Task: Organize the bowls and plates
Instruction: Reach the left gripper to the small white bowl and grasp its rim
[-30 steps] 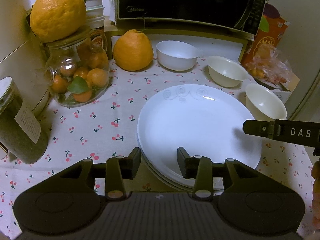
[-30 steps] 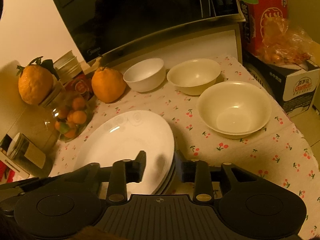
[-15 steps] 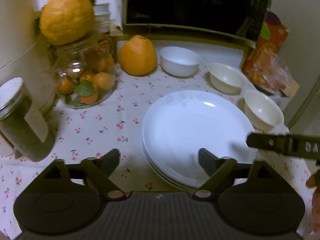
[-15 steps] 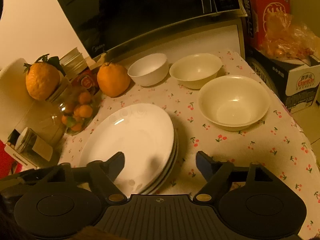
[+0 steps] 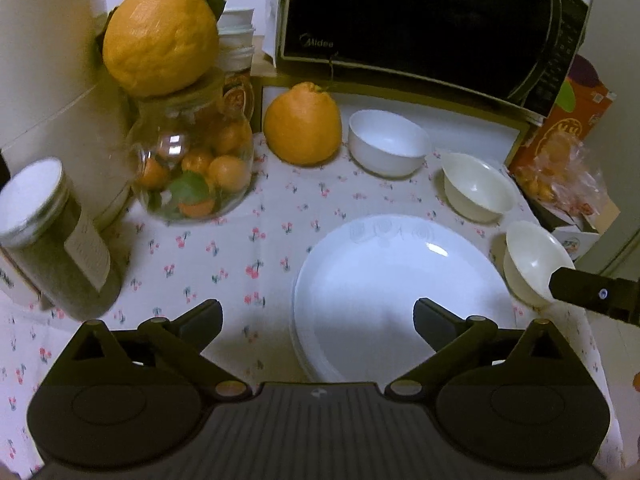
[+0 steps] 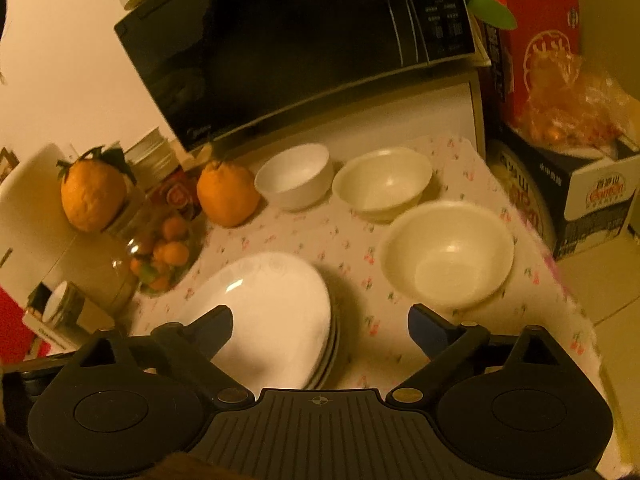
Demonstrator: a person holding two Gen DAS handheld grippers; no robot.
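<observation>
A stack of white plates [image 5: 400, 292] lies on the cherry-print cloth. My left gripper [image 5: 316, 316] hovers over its near left rim, jaws opening wide, pads touching nothing. My right gripper [image 6: 322, 320] hangs over the right rim of the plates [image 6: 272, 312], jaws also opening, nothing gripped. One of its fingers [image 5: 592, 292] shows at the right edge of the left wrist view. Beyond the plates stand a white bowl [image 6: 294, 174], a cream bowl [image 6: 384, 182] and a larger cream bowl [image 6: 448, 252].
A black microwave [image 5: 420, 20] fills the back. A glass jar of small oranges [image 5: 192, 160] carries a big citrus fruit [image 5: 160, 36], and another citrus [image 5: 302, 124] sits beside it. A lidded canister [image 5: 52, 240] stands left, boxes and bagged fruit [image 6: 568, 92] right. The table edge [image 6: 580, 312] drops off right.
Both grippers' jaws have spread from narrow at the plate rims to wide, letting go. The right gripper has drawn back and up a little. The plates rest still.
</observation>
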